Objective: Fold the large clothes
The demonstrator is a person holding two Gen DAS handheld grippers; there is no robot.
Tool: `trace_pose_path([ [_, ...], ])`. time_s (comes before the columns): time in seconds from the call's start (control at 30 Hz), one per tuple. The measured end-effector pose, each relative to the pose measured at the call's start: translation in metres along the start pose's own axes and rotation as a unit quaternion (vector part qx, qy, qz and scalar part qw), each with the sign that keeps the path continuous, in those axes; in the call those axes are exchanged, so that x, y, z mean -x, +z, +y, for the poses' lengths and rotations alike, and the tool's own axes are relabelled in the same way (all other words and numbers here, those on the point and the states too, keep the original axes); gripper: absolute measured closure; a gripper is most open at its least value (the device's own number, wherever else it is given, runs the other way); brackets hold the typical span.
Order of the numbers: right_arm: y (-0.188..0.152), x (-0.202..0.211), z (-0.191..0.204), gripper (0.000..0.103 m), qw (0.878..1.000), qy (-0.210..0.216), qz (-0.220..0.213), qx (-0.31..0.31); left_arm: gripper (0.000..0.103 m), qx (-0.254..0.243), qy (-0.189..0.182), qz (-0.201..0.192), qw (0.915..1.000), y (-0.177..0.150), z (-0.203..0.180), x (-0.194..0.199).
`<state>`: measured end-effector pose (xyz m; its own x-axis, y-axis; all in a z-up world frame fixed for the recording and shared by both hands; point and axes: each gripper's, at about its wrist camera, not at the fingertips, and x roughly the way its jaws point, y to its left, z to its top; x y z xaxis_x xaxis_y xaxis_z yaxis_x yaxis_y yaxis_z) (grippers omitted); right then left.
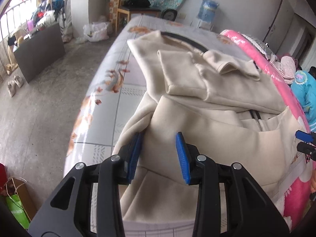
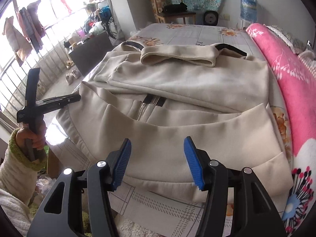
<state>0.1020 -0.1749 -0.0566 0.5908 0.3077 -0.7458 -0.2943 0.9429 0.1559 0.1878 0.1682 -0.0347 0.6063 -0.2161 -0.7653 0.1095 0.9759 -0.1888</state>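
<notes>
I see the cream zip-up coat (image 2: pixel 177 106) lying partly folded on the bed (image 2: pixel 207 33), its sleeves laid across the chest and the zipper (image 2: pixel 145 106) showing in the middle. The near hem sits close to the bed's near edge. My left gripper (image 1: pixel 159 156) hangs over the coat's left shoulder fold with its blue pads (image 1: pixel 182 158) apart; cloth lies under the gap, but the pads are not pressing on it. My right gripper (image 2: pixel 158 162) hovers above the near hem, jaws parted wider, with nothing held. From the right wrist view I can see my left hand (image 2: pixel 33 136) in a green-cuffed sleeve on the left side, gripping the other tool's handle. A pink blanket (image 2: pixel 286 83) runs along the right side of the bed. Beyond the far end stand a wooden chair (image 2: pixel 171 9) and a water bottle (image 2: pixel 247 6).
</notes>
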Motion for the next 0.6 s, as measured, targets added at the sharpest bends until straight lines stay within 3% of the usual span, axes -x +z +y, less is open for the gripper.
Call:
trace_pose_path([
  [0.33,-0.008,-0.014,-0.008,0.049,0.999,0.001,0.020,-0.047,0.068,0.007,-0.063,-0.058,0.9963,-0.003,0.009,-0.007],
  [0.5,0.005,-0.017,0.002,0.048,0.997,0.051,0.025,-0.055,0.068,0.004,-0.058,-0.065,0.9962,-0.003,0.005,-0.008],
  [0.6,0.019,-0.026,0.017,0.048,0.996,0.071,0.028,-0.044,0.082,-0.008,-0.033,-0.069,0.9970,-0.004,0.001,-0.008],
])
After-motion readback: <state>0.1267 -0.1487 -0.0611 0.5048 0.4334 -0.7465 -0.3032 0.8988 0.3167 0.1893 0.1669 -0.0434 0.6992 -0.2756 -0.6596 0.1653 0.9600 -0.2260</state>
